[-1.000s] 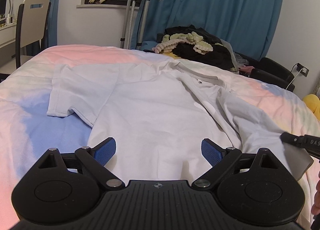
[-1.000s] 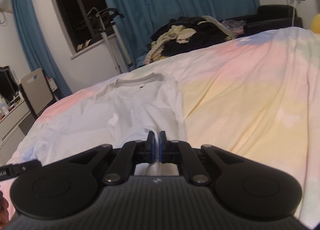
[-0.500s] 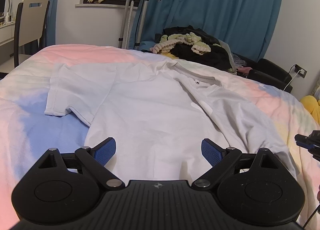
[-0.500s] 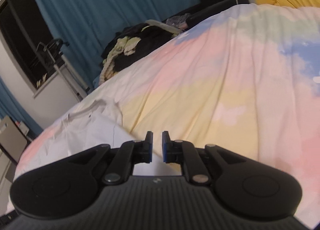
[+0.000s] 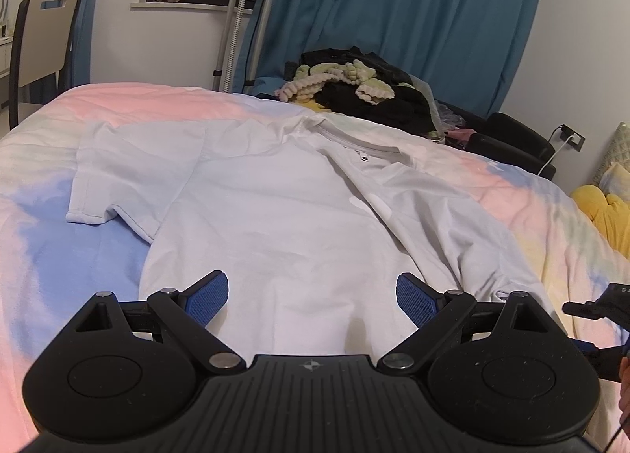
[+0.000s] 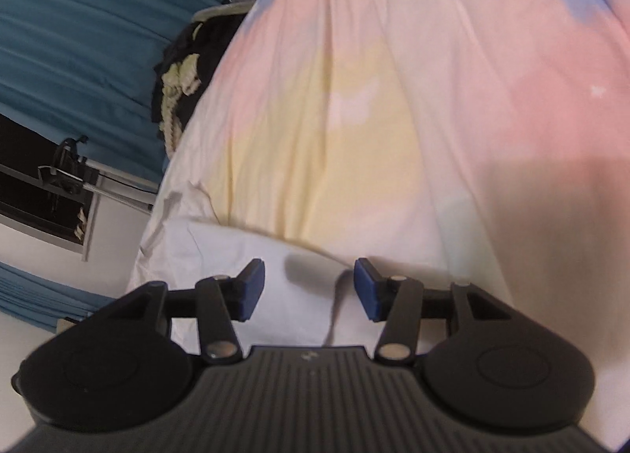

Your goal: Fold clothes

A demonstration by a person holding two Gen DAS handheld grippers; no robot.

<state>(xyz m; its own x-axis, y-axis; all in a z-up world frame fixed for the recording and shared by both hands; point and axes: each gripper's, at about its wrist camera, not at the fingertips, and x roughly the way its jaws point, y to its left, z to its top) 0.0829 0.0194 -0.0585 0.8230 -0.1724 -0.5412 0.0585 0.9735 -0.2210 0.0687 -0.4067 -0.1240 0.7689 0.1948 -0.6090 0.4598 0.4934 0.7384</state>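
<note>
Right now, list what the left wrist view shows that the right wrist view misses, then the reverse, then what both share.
Left wrist only: the white T-shirt's collar, its flat sleeve, a chair, and the open left gripper. Right wrist only: the right gripper from behind, its jaws opening with nothing clamped, and the quilt's yellow patch. Both: the T-shirt, quilt, blue curtain and clothes pile.

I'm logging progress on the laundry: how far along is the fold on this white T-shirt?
Done: the white T-shirt lies on the bedspread with one side folded in over its body. In hand: nothing; the right gripper has its jaws opening with nothing pinched, and the left gripper is open. Left: the spread sleeve and the lengthwise folds.
</note>
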